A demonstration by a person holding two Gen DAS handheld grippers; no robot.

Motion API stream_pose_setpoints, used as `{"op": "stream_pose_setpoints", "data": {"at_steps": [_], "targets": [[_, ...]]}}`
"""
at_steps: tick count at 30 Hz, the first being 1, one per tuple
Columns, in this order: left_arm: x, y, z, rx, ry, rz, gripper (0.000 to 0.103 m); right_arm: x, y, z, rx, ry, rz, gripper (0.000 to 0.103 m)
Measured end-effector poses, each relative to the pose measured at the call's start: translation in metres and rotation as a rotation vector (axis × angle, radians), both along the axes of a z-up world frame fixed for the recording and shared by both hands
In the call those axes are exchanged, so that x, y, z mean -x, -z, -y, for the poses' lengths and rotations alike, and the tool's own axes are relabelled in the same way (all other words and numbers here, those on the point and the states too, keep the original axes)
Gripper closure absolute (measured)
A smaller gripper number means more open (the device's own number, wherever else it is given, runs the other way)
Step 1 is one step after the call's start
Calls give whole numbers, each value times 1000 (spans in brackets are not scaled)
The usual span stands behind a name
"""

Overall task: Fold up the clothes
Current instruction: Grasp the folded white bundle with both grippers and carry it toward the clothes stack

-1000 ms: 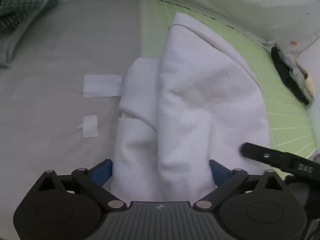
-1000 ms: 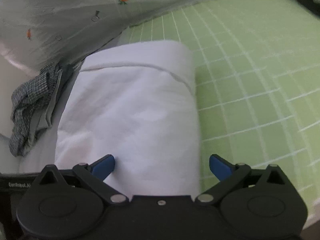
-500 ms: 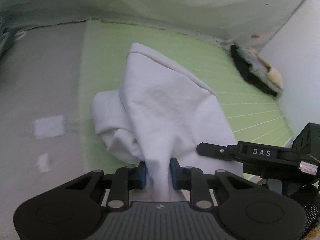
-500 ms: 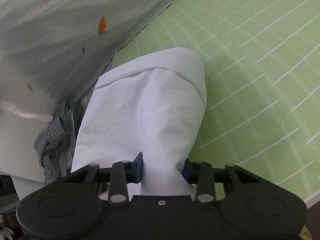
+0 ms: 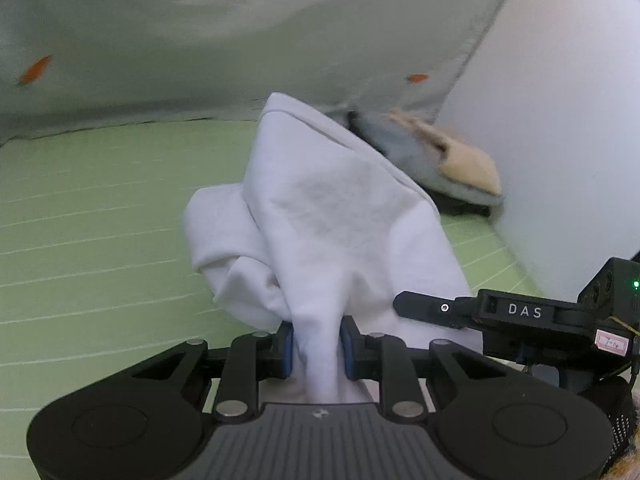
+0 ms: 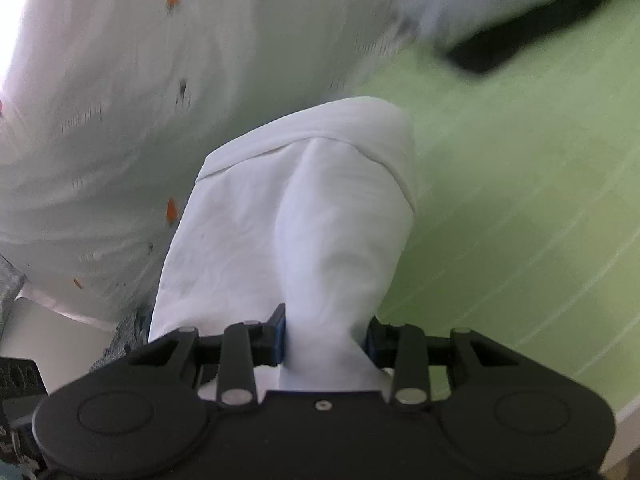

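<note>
Behind our soft white garment [image 5: 340, 216] lie a slipper [image 5: 448, 160] and carrot-print sheet [image 6: 120, 100]; left gripper [image 5: 317, 344] and right gripper [image 6: 325, 338] pinch its bunched cloth above the green gridded mat [image 5: 100, 240].

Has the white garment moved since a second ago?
Yes. The white garment, then lying across the gray surface and green mat, is now gathered up, pinched by both tongs, entirely over the mat.

Left claw [image 5: 316, 346] is clamping tight, blue pads [image 5: 287, 347] nearly meeting. Right claw [image 6: 325, 340] is also gripping, pads [image 6: 279, 338] slightly wider apart. Right claw's black finger is showing right of the left claw.
</note>
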State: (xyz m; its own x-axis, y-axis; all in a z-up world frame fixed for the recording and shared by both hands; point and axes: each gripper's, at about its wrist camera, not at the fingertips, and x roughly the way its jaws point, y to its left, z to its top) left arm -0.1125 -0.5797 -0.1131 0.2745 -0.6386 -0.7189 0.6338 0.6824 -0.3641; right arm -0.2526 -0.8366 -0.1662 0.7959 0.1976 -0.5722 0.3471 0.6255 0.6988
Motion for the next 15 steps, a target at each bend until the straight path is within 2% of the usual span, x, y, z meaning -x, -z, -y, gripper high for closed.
{"op": "stream_pose_setpoints", "data": {"at_steps": [3,8,12,15], "targets": [[13,3,80,11,30,-19,79,23,-5,78,33,33,-19,66],[32,6,207,12,111,-42,79,68,4,176,-40,181,-56,66],[40,15,282,-40,244,-37,79,102,17,223,-78,310,-75,66],[37,34,331,-74,353,-92,79,127,32,244,-108,440,-108,66]]}}
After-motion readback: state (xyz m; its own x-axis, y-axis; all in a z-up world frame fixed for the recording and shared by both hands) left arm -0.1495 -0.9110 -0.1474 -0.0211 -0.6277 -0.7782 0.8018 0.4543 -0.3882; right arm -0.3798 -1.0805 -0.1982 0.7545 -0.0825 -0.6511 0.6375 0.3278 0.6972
